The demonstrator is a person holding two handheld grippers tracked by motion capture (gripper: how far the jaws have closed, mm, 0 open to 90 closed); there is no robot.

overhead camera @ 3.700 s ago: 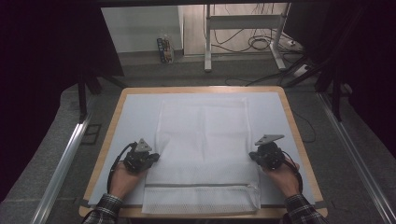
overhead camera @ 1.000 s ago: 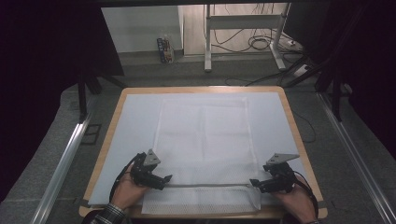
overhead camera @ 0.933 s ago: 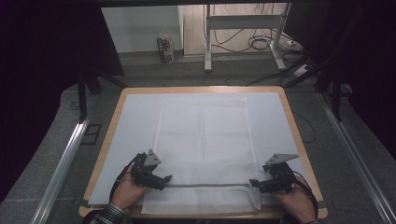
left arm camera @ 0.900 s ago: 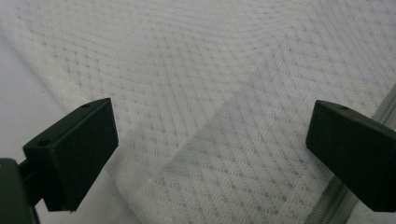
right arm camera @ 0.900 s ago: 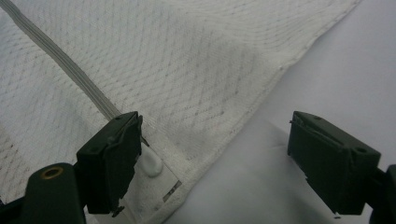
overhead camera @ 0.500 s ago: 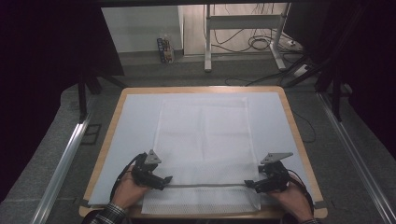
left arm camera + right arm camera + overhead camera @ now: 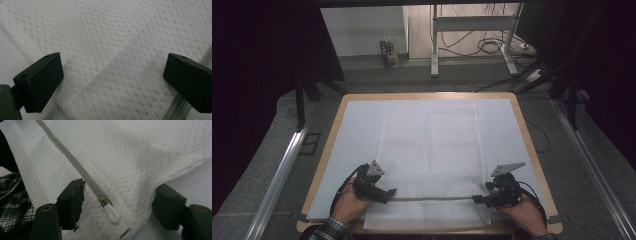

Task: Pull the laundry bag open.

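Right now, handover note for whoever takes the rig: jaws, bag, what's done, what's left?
Left gripper: jaws open, straddling the mesh at the left end of the zipper, nothing clamped.
Right gripper: jaws have just been closing; the mesh and the white zipper pull lie between them, pads not clearly pressing yet.
Mesh laundry bag: flat on the white mat, zipper running across near the person's edge, pull at the right end.
Done: both grippers placed at the zipper ends.
Left: probably clamp both ends; whether the next step is lifting, folding or unzipping is unclear.
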